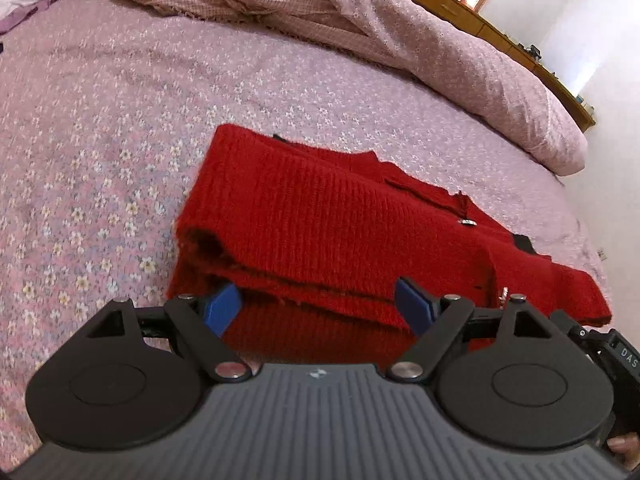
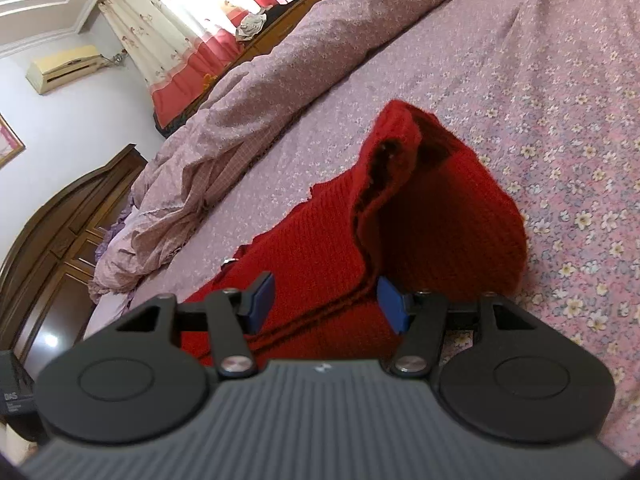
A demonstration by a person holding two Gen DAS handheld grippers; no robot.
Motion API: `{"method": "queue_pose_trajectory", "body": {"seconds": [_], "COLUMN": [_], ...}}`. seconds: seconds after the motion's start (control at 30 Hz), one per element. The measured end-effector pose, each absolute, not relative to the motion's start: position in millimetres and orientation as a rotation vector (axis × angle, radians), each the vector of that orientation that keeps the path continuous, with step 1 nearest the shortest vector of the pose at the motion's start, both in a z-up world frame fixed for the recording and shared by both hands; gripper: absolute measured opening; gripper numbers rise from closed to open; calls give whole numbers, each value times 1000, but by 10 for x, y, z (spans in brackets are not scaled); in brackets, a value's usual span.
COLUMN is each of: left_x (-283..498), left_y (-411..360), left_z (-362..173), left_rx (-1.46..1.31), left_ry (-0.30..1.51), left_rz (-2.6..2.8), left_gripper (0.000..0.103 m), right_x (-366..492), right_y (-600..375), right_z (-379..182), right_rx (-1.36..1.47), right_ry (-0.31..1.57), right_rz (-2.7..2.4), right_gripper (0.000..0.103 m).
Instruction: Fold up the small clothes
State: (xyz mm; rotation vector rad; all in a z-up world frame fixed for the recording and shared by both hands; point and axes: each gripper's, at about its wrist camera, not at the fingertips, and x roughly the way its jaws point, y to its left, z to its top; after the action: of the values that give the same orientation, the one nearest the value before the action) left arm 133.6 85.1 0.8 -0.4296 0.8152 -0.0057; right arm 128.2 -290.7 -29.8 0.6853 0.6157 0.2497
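Note:
A red knit sweater [image 1: 320, 216] lies partly folded on the floral bedsheet [image 1: 100, 140]. In the left wrist view my left gripper [image 1: 320, 306] is open, its blue pads on either side of the sweater's near folded edge, with layers stacked between them. In the right wrist view the sweater [image 2: 320, 240] has one end raised into a hollow fold [image 2: 440, 184]. My right gripper [image 2: 326, 304] is open, its blue pads straddling the sweater's near edge. Neither gripper pinches the cloth.
A bunched pink quilt [image 1: 400, 32] lies along the far side of the bed and also shows in the right wrist view [image 2: 240, 120]. A wooden headboard [image 2: 60, 220], curtains [image 2: 168, 32] and an air conditioner [image 2: 64, 66] stand beyond. The bed edge [image 1: 592, 240] is at right.

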Motion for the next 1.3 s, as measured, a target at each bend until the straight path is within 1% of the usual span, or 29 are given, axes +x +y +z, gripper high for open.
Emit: {"method": "queue_pose_trajectory", "body": {"seconds": [0.1, 0.13, 0.17, 0.2, 0.23, 0.27, 0.3, 0.33, 0.37, 0.47, 0.7, 0.77, 0.8, 0.83, 0.87, 0.9, 0.93, 0.97, 1.0, 1.03, 1.07, 1.1, 1.3], "left_x": [1379, 1387, 1391, 1400, 1412, 1428, 1444, 1463, 1485, 1562, 1861, 1966, 2007, 2050, 2080, 2102, 2118, 2123, 2120, 2115, 2100, 2097, 2087], "left_y": [833, 832, 828, 823, 820, 829, 842, 859, 869, 868, 809, 785, 785, 778, 773, 764, 755, 742, 727, 713, 700, 692, 668], "left_z": [-11, -12, -4, 11, 27, 44, 59, 78, 99, 176, 380, 424, 443, 463, 480, 498, 516, 535, 554, 572, 580, 591, 538], "left_rx": [-413, -409, -402, -390, -379, -381, -390, -403, -409, -396, -308, -282, -277, -269, -263, -255, -246, -229, -209, -188, -169, -155, -153], "left_ry": [793, 785, 774, 764, 759, 755, 751, 743, 736, 712, 641, 631, 630, 629, 630, 630, 627, 619, 608, 598, 590, 586, 644], "left_rz": [1, 8, 11, 16, 18, 12, 5, -1, -6, -18, -27, -10, -5, -1, 4, 12, 19, 26, 31, 33, 34, 32, 31], "left_gripper": [85, 82, 73, 67, 60, 54, 51, 45, 42, 38, 38, 40, 40, 43, 50, 55, 65, 74, 77, 81, 82, 83, 90], "right_x": [1314, 1321, 1329, 1327, 1339, 1367, 1387, 1405, 1422, 1467, 1673, 1761, 1802, 1849, 1891, 1927, 1961, 1975, 1987, 1981, 1966, 1943, 1884], "right_y": [-2878, -2873, -2871, -2877, -2881, -2875, -2880, -2887, -2896, -2926, -2886, -2856, -2846, -2833, -2823, -2812, -2800, -2798, -2788, -2780, -2787, -2788, -2743], "right_z": [-338, -345, -346, -347, -336, -315, -304, -288, -278, -205, -13, 2, 3, 0, -3, -4, 0, 2, 11, 22, 26, 37, 74], "right_rx": [684, 686, 686, 686, 685, 682, 680, 679, 680, 688, 652, 644, 642, 638, 632, 624, 613, 604, 592, 582, 576, 567, 478], "right_ry": [618, 615, 611, 601, 594, 591, 589, 583, 574, 538, 477, 464, 460, 460, 462, 466, 469, 471, 468, 456, 441, 421, 411], "right_rz": [260, 262, 262, 267, 275, 279, 280, 284, 286, 301, 323, 318, 312, 303, 292, 280, 268, 257, 243, 229, 221, 219, 236], "right_gripper": [59, 58, 58, 50, 37, 31, 20, 15, 13, 11, 10, 11, 13, 13, 13, 13, 15, 19, 34, 52, 59, 63, 63]}}
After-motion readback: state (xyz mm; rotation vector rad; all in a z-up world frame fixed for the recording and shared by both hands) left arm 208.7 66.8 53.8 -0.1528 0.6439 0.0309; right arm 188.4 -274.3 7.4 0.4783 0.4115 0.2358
